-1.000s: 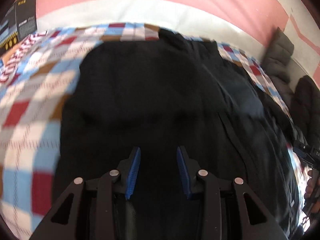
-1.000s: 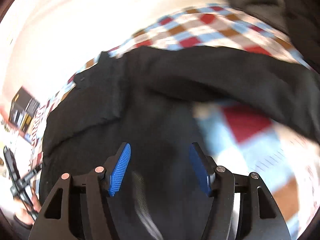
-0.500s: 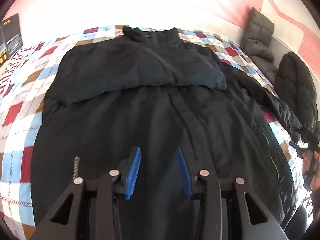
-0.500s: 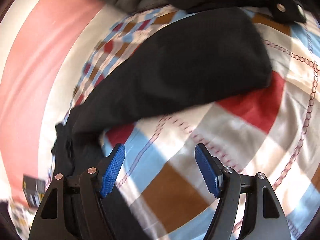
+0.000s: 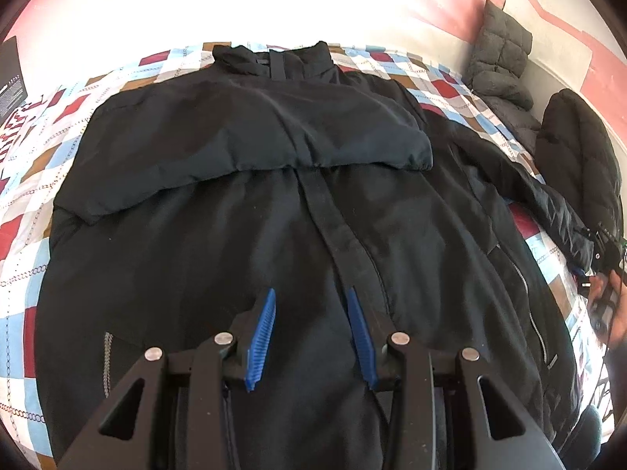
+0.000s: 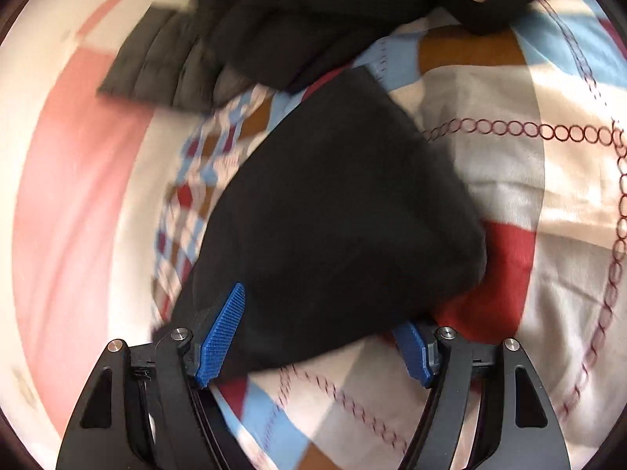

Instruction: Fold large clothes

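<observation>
A large black jacket [image 5: 305,203] lies face up on a checked bedspread [image 5: 35,180], collar far, its left sleeve folded across the chest [image 5: 243,137]. My left gripper [image 5: 311,305] is open and empty above the jacket's lower front. The right sleeve [image 5: 548,199] stretches out to the right, where my right gripper [image 5: 605,258] shows small at its cuff. In the right wrist view the right gripper [image 6: 325,321] is open, with the sleeve's end [image 6: 337,227] lying between its blue pads [image 6: 221,333]; the right pad is partly hidden under the cloth.
A grey quilted cushion [image 5: 497,58] and another black padded garment [image 5: 580,160] lie at the bed's far right, also in the right wrist view [image 6: 298,19]. A pink and white wall [image 5: 564,23] stands behind. A dark box [image 5: 9,74] stands at the far left.
The left gripper has pulled back and up, so the whole jacket shows. The right gripper has swung off the jacket body and come down around the outstretched sleeve's end.
</observation>
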Demonstrator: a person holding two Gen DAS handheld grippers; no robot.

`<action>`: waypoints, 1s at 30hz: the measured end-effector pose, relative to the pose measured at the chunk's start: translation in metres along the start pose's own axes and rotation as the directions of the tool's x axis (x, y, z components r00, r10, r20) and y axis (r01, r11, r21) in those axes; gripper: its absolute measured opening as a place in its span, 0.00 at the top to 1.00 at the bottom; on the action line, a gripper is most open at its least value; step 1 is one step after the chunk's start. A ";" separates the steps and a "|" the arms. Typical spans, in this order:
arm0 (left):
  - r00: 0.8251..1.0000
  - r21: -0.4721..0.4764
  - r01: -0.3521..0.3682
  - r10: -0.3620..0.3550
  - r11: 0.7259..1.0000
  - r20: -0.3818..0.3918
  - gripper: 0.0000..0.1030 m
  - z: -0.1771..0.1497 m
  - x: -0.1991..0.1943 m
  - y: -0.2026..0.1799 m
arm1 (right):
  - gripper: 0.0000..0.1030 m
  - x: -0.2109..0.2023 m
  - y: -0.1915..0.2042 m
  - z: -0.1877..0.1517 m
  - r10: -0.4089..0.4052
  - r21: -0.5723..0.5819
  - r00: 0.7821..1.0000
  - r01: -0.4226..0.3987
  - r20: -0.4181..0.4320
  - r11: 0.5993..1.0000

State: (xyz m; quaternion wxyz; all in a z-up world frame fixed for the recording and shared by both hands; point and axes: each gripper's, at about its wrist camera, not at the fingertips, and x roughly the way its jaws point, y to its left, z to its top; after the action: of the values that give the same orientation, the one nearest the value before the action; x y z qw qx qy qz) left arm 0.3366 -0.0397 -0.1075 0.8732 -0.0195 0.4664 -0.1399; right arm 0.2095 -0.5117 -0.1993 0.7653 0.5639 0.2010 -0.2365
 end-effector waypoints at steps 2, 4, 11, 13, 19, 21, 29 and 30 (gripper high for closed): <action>1.000 0.000 -0.003 0.003 1.000 -0.003 0.61 0.001 0.003 0.001 | 0.29 0.002 -0.001 0.005 0.003 0.034 1.000 -0.004 0.031 0.999; 1.000 -0.005 -0.008 0.008 1.000 -0.002 0.61 0.002 0.004 0.004 | 0.29 0.004 0.006 0.009 -0.028 0.025 0.999 0.027 0.046 0.999; 0.999 -0.043 -0.028 0.028 0.999 0.017 0.61 0.014 0.008 0.020 | 0.67 0.000 0.045 0.029 -0.127 -0.119 0.991 0.130 0.032 0.984; 0.999 -0.059 -0.029 0.030 0.998 0.019 0.61 0.017 0.009 0.027 | 0.68 -0.008 0.065 0.032 -0.116 -0.179 0.992 0.124 0.053 0.976; 0.999 -0.098 -0.024 0.028 0.995 0.035 0.61 0.025 0.009 0.042 | 0.70 -0.037 0.140 0.032 -0.007 -0.354 0.997 0.034 0.076 0.935; 0.999 -0.106 -0.025 0.029 0.994 0.041 0.61 0.027 0.009 0.045 | 0.71 -0.040 0.170 0.028 0.034 -0.405 0.997 -0.003 0.068 0.914; 0.997 -0.117 -0.033 0.040 0.993 0.060 0.61 0.035 0.006 0.062 | 0.73 -0.043 0.299 -0.027 0.182 -0.601 0.983 -0.167 -0.037 0.782; 0.997 -0.119 -0.037 0.045 0.992 0.062 0.61 0.037 0.005 0.066 | 0.73 -0.040 0.312 -0.036 0.189 -0.620 0.981 -0.181 -0.053 0.763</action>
State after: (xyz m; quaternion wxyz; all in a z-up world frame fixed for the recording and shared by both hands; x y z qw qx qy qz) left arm 0.3842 0.0185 -0.1017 0.8879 -0.0661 0.4456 -0.0934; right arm 0.3594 -0.3928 0.0535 0.9290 0.2956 0.2064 -0.0839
